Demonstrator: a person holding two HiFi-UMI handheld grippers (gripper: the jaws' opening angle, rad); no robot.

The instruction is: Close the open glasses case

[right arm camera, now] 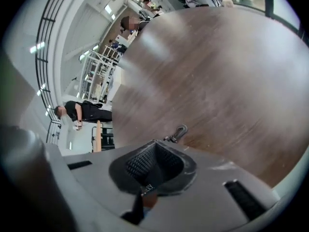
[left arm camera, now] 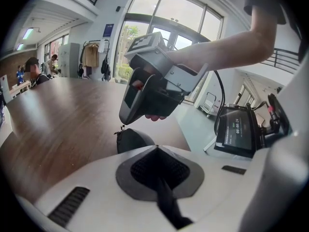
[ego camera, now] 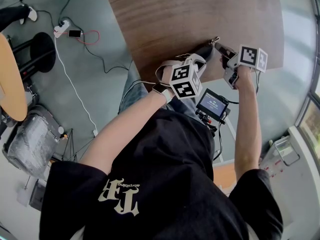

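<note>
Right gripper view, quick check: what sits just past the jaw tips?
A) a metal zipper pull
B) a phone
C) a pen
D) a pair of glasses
A: a small metal zipper pull shows just beyond the tips of the shut right gripper, against the brown wood table.

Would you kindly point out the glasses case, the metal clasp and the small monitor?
glasses case (left arm camera: 134, 140): left gripper view, on its dark rounded shell.
metal clasp (right arm camera: 176, 133): right gripper view, on its hook.
small monitor (ego camera: 212, 105): head view, on its screen.

Grey floor (ego camera: 100, 94), brown wooden table (ego camera: 200, 14), tall bright windows (left arm camera: 169, 18).
</note>
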